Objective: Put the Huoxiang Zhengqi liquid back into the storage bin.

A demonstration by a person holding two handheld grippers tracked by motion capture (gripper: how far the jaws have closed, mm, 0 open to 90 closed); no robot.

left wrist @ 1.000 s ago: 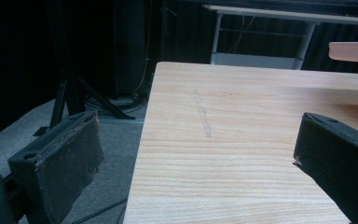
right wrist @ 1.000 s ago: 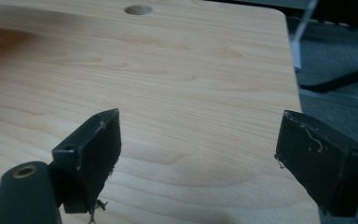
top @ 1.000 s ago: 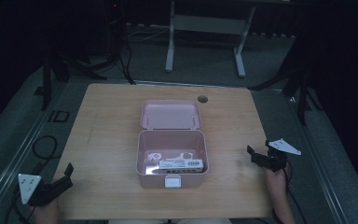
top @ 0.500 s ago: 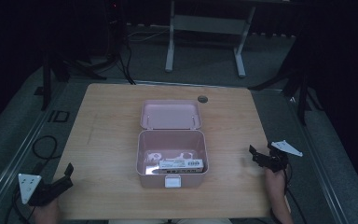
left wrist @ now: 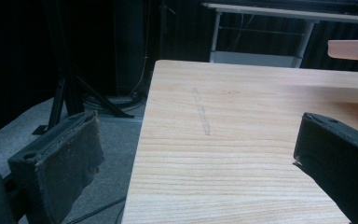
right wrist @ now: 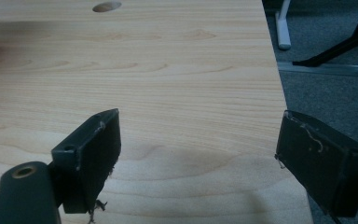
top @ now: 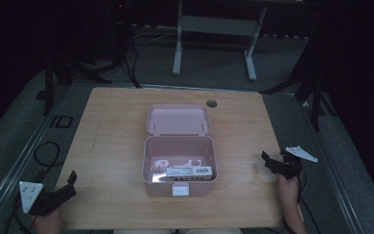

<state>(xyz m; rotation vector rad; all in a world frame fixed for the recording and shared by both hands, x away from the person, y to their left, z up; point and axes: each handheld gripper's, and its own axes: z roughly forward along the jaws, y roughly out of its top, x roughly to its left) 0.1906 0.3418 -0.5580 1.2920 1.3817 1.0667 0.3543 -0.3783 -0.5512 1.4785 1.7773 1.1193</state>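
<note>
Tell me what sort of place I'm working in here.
Probably a lab or studio set up for recording, not a home: a lone wooden table on grey carpet, dark surroundings, black stands with cables, and a white-legged bench behind. An open pink box sits mid-table.

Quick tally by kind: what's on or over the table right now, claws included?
Pink boxes, lid open: 1
White labelled packs inside the box: 1
Claws, both open and empty: 2, left claw, right claw
Total: 4
Other small pale items in the box are too dim to count.
</note>
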